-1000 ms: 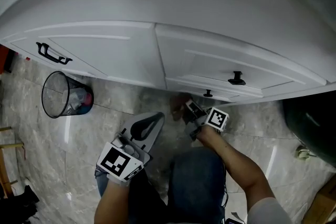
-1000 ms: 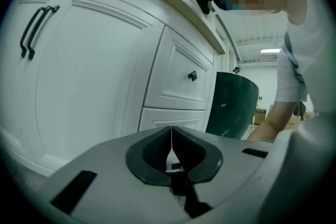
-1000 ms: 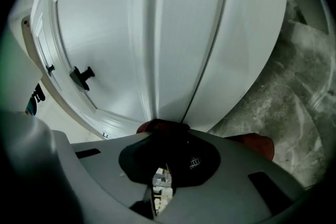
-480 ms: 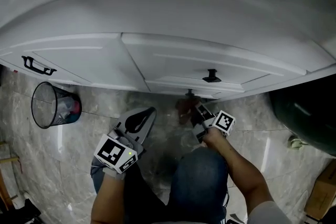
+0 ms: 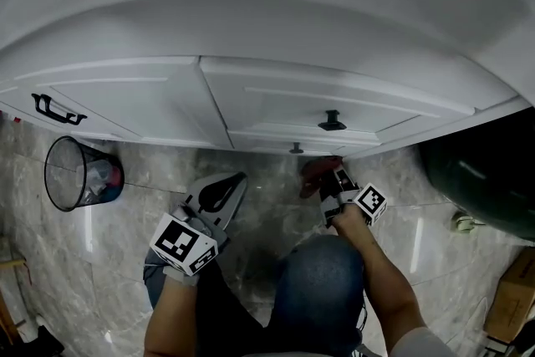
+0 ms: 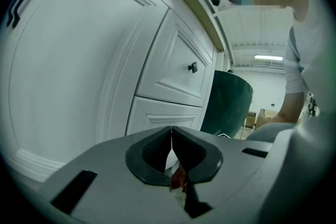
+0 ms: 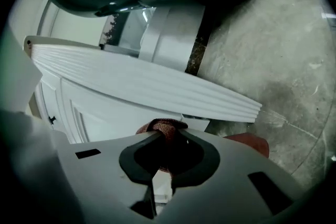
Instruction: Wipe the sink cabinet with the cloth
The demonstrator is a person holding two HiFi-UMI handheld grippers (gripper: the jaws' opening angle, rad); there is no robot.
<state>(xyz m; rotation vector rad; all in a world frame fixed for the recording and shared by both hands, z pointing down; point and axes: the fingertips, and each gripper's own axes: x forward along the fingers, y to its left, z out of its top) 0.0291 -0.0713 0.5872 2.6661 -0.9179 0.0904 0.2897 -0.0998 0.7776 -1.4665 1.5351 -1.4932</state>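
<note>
The white sink cabinet (image 5: 276,100) spans the head view, with a drawer and black knob (image 5: 332,122) and a door with a black handle (image 5: 52,109). My right gripper (image 5: 330,180) is shut on a reddish-brown cloth (image 5: 316,172), pressed at the cabinet's bottom edge below the drawer. In the right gripper view the cloth (image 7: 163,127) bunches between the jaws against the white ribbed trim (image 7: 157,86). My left gripper (image 5: 230,184) hangs shut and holds nothing, low over the floor, pointing at the cabinet (image 6: 105,60).
A wire waste bin (image 5: 82,173) stands on the marble floor at the left. A dark green round tub (image 5: 481,180) sits right of the cabinet. A cardboard box (image 5: 510,297) is at the lower right. The person's knees (image 5: 318,288) are below the grippers.
My right gripper has carried the cloth rightward along the cabinet's bottom edge. The left gripper has stayed about where it was. The head view has shifted slightly.
</note>
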